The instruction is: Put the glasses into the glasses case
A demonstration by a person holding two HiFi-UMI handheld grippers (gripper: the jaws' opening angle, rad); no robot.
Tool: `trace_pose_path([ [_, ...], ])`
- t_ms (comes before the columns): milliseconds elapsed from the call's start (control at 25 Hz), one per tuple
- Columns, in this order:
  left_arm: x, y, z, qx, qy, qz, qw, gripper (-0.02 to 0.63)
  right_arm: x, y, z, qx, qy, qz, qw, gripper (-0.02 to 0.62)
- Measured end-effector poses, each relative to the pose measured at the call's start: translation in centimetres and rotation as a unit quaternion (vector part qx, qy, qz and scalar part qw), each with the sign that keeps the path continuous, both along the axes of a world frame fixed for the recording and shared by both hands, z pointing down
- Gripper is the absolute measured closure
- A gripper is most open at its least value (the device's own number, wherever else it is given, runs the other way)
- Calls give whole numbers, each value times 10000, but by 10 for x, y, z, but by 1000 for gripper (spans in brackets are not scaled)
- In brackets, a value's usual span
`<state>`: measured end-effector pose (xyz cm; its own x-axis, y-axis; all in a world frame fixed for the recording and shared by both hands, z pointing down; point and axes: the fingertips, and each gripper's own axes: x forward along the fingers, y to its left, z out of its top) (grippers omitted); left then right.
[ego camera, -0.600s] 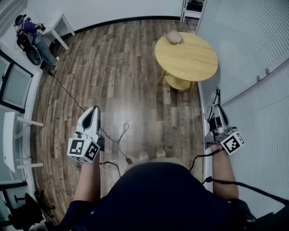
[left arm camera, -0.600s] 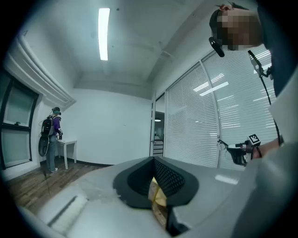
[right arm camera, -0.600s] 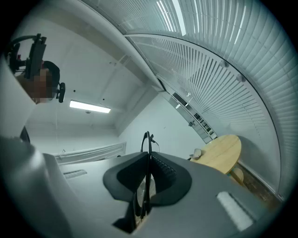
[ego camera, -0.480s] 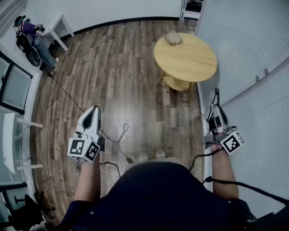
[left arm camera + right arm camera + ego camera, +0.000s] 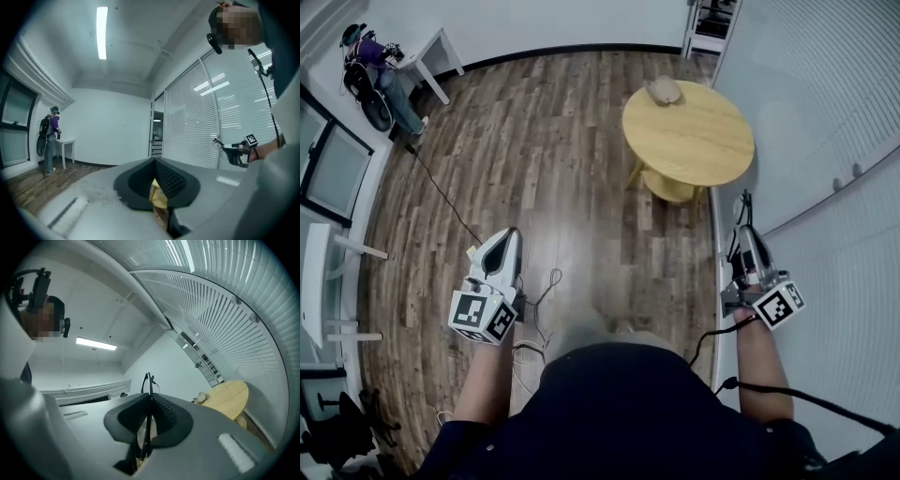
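The glasses [image 5: 148, 380] show only as a thin dark frame seen edge-on; their lower part is lost between the black ribbed pads of the right gripper [image 5: 150, 399]. In the head view they are no more than a small dark tangle at that gripper's tip. The glasses case [image 5: 664, 90] is too small to tell open from closed and reads as a beige, soft-looking lump. It lies near the far edge of a round, pale wooden table [image 5: 694, 141]. The table stands on a dark plank floor [image 5: 553, 141] beside a wall of white slatted blinds [image 5: 825, 94]. The right gripper is clamped on the glasses, close to the blinds and well apart from the case and the table. The left gripper [image 5: 507, 234], smooth grey-white plastic, has its 2 jaws together with nothing between them. It is held over the floor, well to the left of the table
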<state>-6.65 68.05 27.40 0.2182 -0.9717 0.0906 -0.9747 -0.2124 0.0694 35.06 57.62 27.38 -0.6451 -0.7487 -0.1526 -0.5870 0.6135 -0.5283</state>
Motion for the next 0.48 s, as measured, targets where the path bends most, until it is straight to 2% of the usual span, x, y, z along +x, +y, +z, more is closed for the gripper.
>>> trace_pose_path([
  [160, 17, -11, 12, -118, -32, 99, 9999, 601, 1, -16, 4, -102, -25, -38, 9999, 566],
  [480, 11, -66, 16, -96, -270, 502, 9983, 601, -29, -50, 16, -176, 5, -56, 9998, 568],
])
